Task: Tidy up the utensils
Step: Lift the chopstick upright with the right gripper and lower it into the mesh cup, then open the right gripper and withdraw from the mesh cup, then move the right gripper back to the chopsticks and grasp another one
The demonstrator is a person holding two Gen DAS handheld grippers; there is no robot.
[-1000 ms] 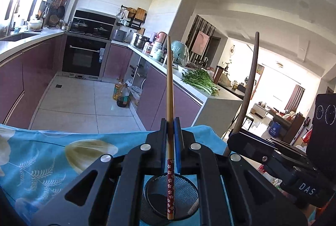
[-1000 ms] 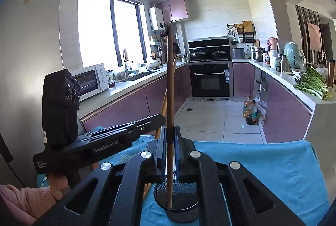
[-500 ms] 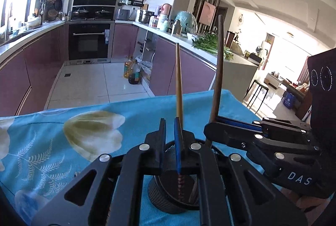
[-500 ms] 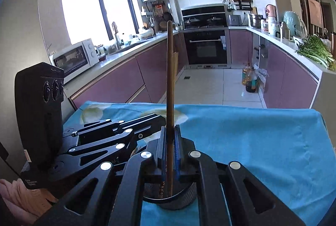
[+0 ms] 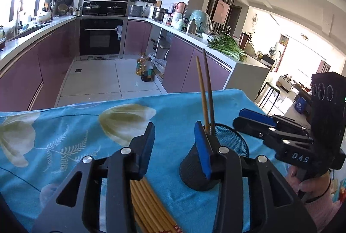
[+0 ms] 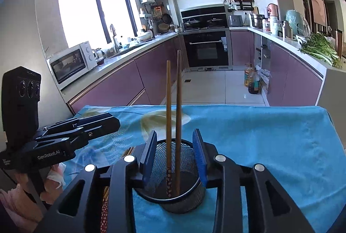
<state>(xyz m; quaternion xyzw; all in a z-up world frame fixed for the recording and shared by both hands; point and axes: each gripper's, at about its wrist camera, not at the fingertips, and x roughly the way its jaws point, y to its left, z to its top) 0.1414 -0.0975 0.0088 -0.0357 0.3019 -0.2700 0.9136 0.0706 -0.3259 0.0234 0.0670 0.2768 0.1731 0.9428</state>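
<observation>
Right gripper point(image 6: 176, 157) around upright chopsticks point(image 6: 173, 107)

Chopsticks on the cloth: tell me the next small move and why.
Probably swing the left gripper, jaws opening and empty, down to the loose chopsticks on the cloth and take one. Two chopsticks already stand in the mesh holder; the right gripper is letting go.

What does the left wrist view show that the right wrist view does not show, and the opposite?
Only the left wrist view: the living room beyond the counter, and the right gripper.
Only the right wrist view: the microwave, the window, and the left gripper.
Both: the black mesh holder on the blue cloth with two chopsticks standing in it, more chopsticks lying beside it, the oven and the greens. Both grippers' jaws are opening, gripping nothing.
</observation>
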